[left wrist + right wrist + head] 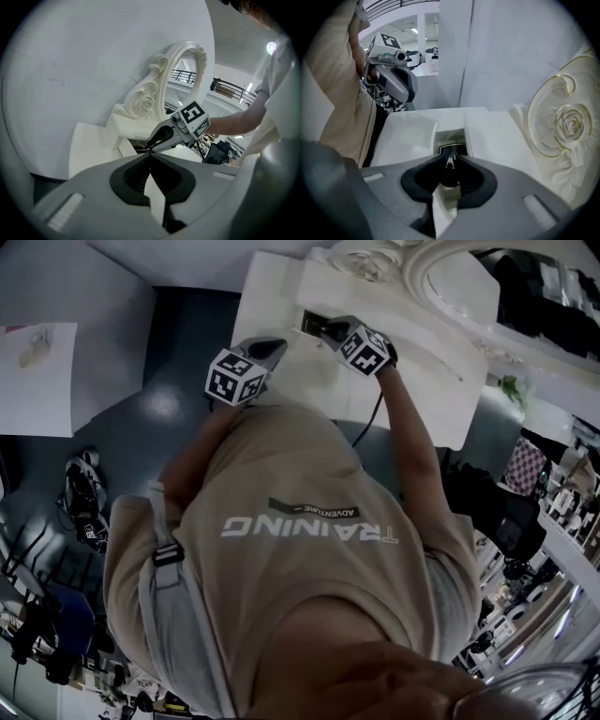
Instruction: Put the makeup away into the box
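Observation:
A white dressing table [281, 296] has a narrow box-like recess [451, 137] sunk into its top, with a dark item [453, 150] lying inside. My right gripper [450, 161] points steeply down over that recess; its jaws are shut on a thin, glinting makeup piece [449, 161], too small to identify. In the head view the right gripper [323, 331] sits at the recess [307, 322]. My left gripper [150, 153] is shut with nothing between its jaws. It hangs just left of the right gripper [151, 144], over the tabletop. The head view shows the left gripper [269, 350] at the table's near part.
An ornate white mirror [185, 79] stands at the table's back, its carved rose frame [567, 126] close on the right. A white wall [93, 61] rises behind. A second white surface [37, 381] lies left across dark floor [169, 409]. Cluttered shelves [562, 502] stand at right.

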### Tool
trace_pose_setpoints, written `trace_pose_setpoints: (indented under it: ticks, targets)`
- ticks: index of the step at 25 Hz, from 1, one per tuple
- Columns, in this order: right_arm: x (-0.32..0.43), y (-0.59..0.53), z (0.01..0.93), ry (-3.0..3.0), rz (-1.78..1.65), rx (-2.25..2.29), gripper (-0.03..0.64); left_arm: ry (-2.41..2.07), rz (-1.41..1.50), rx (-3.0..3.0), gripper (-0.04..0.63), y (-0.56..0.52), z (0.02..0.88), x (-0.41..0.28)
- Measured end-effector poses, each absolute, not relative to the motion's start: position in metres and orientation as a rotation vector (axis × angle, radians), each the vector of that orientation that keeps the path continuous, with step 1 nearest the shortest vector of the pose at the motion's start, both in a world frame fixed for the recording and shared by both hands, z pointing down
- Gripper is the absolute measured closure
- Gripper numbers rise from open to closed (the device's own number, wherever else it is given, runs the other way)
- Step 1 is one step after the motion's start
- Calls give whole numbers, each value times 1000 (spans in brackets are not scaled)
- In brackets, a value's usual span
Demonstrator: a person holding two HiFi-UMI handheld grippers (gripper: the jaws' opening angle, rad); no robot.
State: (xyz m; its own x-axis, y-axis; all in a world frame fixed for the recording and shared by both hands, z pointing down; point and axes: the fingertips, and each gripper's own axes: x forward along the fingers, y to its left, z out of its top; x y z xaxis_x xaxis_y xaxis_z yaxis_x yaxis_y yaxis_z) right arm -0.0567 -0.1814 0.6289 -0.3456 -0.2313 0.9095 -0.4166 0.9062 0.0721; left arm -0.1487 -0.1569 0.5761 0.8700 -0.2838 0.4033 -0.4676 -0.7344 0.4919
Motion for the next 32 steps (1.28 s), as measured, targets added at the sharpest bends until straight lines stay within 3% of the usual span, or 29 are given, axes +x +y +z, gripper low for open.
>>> trace_pose_setpoints:
  ticks: [11,15,32]
  targets:
    - [-45,-178,604,-1953,97,708,544,-531,414,2454,589,-146,590,-141]
    - [-33,-167,589,-1980,121,839,614,-494,420,2474,589,-137,592,-131]
    - [32,-102,630,-2073,428,1108,614,-517,651,2572,589,-136,607,-71]
